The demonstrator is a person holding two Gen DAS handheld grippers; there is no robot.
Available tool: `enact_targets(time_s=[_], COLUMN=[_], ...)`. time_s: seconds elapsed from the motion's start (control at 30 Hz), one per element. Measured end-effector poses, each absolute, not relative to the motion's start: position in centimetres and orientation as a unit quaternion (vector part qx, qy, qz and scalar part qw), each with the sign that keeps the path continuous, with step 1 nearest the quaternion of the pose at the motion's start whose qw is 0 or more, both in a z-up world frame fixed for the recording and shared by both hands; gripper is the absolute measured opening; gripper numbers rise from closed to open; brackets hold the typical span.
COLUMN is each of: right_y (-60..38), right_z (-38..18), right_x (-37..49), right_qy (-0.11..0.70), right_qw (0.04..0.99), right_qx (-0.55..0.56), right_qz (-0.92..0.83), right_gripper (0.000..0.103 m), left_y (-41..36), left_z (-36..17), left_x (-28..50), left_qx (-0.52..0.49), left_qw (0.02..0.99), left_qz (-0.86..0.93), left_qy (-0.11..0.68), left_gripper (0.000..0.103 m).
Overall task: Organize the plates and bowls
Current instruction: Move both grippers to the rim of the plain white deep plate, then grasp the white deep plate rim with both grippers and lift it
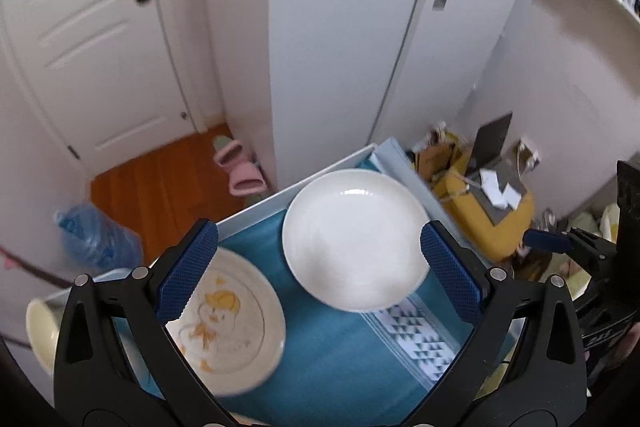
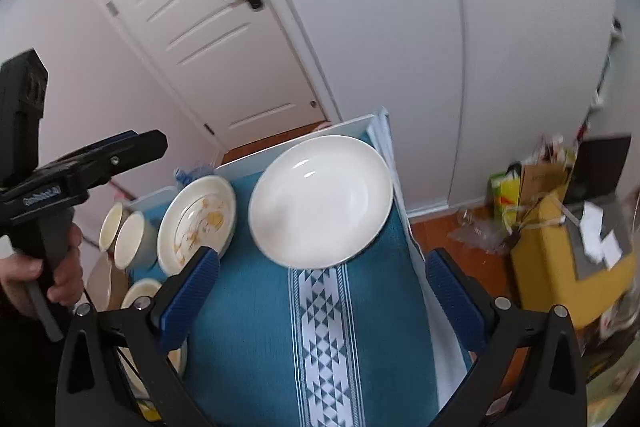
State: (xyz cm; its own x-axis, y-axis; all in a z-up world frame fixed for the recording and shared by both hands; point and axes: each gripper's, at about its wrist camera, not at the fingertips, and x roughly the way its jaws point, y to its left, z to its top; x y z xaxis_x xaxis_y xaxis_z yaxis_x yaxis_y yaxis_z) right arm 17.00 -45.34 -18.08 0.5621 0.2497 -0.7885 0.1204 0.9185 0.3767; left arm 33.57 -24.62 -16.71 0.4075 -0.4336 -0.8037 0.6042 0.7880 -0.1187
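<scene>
Resting on the blue cloth of the tabletop (image 2: 248,347), the white plate (image 2: 320,201) lies empty just ahead of the right gripper (image 2: 322,303), whose fingers (image 2: 190,295) stand wide apart, holding nothing. Equally spread and empty, the left gripper (image 1: 320,283) has the duck-printed plate (image 1: 236,319) by its left finger. Two empty cups (image 2: 128,239) stand further left.

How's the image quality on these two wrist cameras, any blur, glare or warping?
Left wrist view: strong fisheye bending of the door, motion smear on the patterned plate, a glare spot on the white plate. Right wrist view: the same barrel warp and dark corners, soft edges on the yellow box, highlights inside the white plate.
</scene>
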Motion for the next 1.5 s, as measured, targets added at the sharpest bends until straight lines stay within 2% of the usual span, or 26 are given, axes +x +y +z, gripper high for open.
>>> enact_targets(time_s=[0.13, 0.2, 0.23, 0.4, 0.53, 0.67, 0.73, 0.8, 0.97, 1.5], right_y=[-45.6, -45.4, -45.3, -45.8, -46.3, -46.6, -46.8, -46.7, -47.0, -46.3], right_z=[-21.1, -22.7, -23.2, -26.7, -28.0, -28.5, -28.7, -28.8, -29.5, -28.1], right_x=[18.4, 19.0, 19.4, 21.0, 21.8, 22.4, 22.4, 22.6, 22.8, 22.9], right_qy=[0.482, 0.491, 0.495, 0.508, 0.507, 0.507, 0.508, 0.509, 0.513, 0.507], right_qw=[0.836, 0.826, 0.822, 0.791, 0.782, 0.779, 0.777, 0.777, 0.775, 0.797], right_qx=[0.260, 0.277, 0.282, 0.339, 0.359, 0.365, 0.368, 0.366, 0.360, 0.321], right_qz=[0.019, 0.010, 0.007, -0.019, -0.037, -0.047, -0.053, -0.061, -0.076, -0.061], right_gripper=[0.101, 0.093, 0.086, 0.064, 0.051, 0.039, 0.032, 0.027, 0.012, 0.012], left_y=[-25.5, -25.5, -25.6, -26.2, -26.8, -27.4, -27.5, -27.7, -27.4, -27.2], left_z=[-21.4, -23.6, -24.4, -28.5, -30.1, -31.3, -31.7, -32.3, -32.5, -30.1], left_x=[36.6, 37.5, 38.0, 40.8, 41.7, 42.2, 42.3, 42.6, 42.8, 41.5], left_qx=[0.098, 0.099, 0.099, 0.098, 0.094, 0.095, 0.096, 0.101, 0.094, 0.119], left_qw=[0.802, 0.789, 0.784, 0.755, 0.740, 0.727, 0.723, 0.720, 0.720, 0.744], left_qz=[-0.331, -0.340, -0.342, -0.346, -0.357, -0.362, -0.362, -0.359, -0.361, -0.342], left_qy=[0.488, 0.502, 0.509, 0.548, 0.562, 0.575, 0.581, 0.584, 0.585, 0.561], left_gripper=[0.101, 0.098, 0.094, 0.071, 0.054, 0.046, 0.029, 0.019, 0.017, 0.017])
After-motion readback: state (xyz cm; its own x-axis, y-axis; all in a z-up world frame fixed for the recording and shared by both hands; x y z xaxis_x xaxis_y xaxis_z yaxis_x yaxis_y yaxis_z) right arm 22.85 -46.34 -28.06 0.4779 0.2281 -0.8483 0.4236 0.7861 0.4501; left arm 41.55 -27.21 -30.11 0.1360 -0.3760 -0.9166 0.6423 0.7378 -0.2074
